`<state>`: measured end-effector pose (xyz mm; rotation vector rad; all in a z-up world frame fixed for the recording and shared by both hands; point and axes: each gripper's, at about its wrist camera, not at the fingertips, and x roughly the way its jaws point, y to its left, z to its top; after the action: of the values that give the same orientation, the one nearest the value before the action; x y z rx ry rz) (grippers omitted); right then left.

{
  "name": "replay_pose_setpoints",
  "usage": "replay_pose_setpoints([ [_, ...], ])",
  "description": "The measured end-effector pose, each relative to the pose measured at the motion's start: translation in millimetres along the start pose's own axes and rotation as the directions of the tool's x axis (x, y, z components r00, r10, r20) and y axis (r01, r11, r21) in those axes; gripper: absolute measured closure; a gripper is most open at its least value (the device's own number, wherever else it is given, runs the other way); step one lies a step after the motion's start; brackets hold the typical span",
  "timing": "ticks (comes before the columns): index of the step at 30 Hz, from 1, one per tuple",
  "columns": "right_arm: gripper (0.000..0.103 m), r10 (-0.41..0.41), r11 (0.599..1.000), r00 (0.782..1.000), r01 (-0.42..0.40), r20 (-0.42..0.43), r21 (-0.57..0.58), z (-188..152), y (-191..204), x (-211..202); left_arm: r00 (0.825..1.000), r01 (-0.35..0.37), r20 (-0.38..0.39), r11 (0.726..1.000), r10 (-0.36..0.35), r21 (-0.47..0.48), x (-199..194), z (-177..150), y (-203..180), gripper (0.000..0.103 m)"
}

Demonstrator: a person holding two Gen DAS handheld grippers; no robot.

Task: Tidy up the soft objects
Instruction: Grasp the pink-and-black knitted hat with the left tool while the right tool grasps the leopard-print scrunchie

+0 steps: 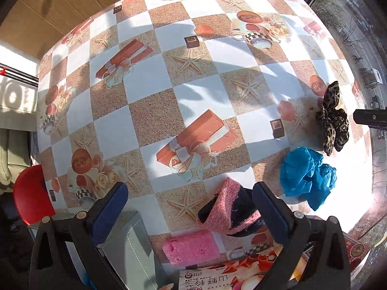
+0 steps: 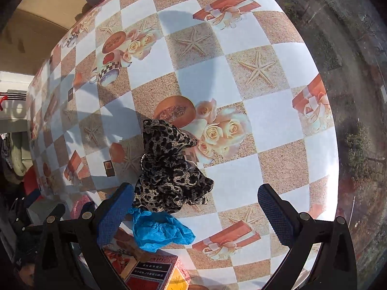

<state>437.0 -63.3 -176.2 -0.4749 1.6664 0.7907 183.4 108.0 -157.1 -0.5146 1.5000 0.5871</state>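
1. surface: a table (image 1: 150,111) covered with a checked oilcloth of white and sand-coloured squares printed with starfish, gift boxes, cups and roses; sunlight and soft shadows fall across it. cardboard stands beyond the far edge, and a red chair (image 1: 31,193) sits at the near left.
2. left gripper (image 1: 191,207): blue-padded jaws spread wide, gripping nothing, held above the near edge of the table.
3. pink-and-black knitted piece (image 1: 229,212): crumpled on the cloth, just inside the right finger of the left gripper; whether they touch cannot be told.
4. pink sponge (image 1: 191,250): flat on the table, just nearer than the knitted piece, beside a grey box (image 1: 128,246) and a printed packet (image 1: 217,278).
5. blue plastic cover (image 1: 307,176): bunched up, right of the knitted piece.
6. leopard-print scrunchie (image 2: 169,169): on the cloth just beyond the blue cover, overlapping its far edge in the right wrist view.
7. right gripper (image 2: 198,207): jaws released and wide apart, empty; the left finger stands just beside the scrunchie and the blue cover. a red printed box (image 2: 150,270) lies below it.
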Motion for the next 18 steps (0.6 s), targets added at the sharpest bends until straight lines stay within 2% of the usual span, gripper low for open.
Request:
replay_pose_setpoints([
  [3, 0.0, -0.014, 0.998, 0.999, 0.012, -0.03, -0.065, -1, 15, 15, 0.998, 0.042, -0.045, 0.999, -0.043, -0.021, 10, -8, -9, 0.0],
  [5, 0.0, -0.055, 0.995, 0.998, 0.052, -0.028, -0.09, 6, 23, 25, 0.996, 0.034, -0.083, 0.999, -0.036, -0.03, 24, -15, -15, 0.0],
  [7, 0.0, -0.059, 0.994, 0.997, 0.054, -0.048, -0.096, 10, 28, 37, 0.992, 0.033, -0.119, 0.998, -0.038, -0.05, 38, -19, -21, 0.0],
  [12, 0.0, -0.132, 0.983, 0.987, 0.119, -0.095, -0.137, 6, 31, 72, 0.98, 0.011, -0.194, 0.99, -0.039, -0.143, 74, -26, -17, 0.0],
  [15, 0.0, -0.211, 0.961, 0.976, 0.196, -0.058, -0.193, 2, 37, 76, 0.979, -0.009, -0.202, 0.987, -0.025, -0.163, 83, -28, -14, 0.0],
  [18, 0.0, -0.211, 0.96, 0.976, 0.195, -0.059, -0.201, -2, 48, 83, 0.979, 0.011, -0.2, 0.984, -0.047, -0.176, 87, -23, -17, 0.0],
])
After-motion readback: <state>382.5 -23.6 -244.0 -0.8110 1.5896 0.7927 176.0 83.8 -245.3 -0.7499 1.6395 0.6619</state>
